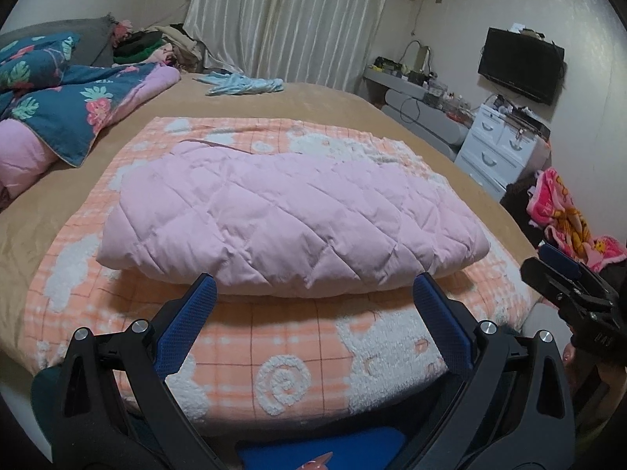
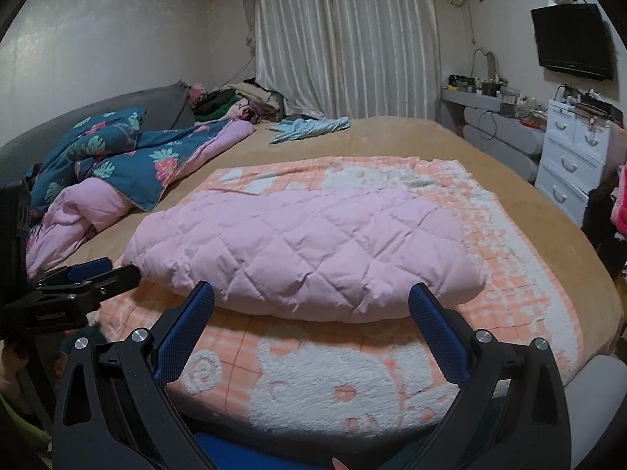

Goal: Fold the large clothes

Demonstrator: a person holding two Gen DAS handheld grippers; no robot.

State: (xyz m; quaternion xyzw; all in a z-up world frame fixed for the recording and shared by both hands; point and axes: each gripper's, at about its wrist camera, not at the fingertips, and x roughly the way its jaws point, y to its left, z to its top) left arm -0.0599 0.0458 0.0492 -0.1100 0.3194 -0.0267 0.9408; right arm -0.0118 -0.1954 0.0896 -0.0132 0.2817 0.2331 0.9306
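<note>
The pink quilted garment [image 1: 290, 215] lies folded into a plump bundle on the orange checked blanket [image 1: 298, 372] across the bed [image 1: 47, 211], and both the left tongs [image 1: 313, 286] and right tongs [image 2: 311, 291] hang just short of it, spread wide, gripping nothing.

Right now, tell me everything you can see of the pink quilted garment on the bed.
The pink quilted garment is pale pink, puffy, stitched in diamonds, looks like padded fabric. It lies folded into a thick, flat bundle, long side across both views, a darker trim showing at its far edge. It rests on the orange-and-white blanket. Neither open gripper touches it.
</note>
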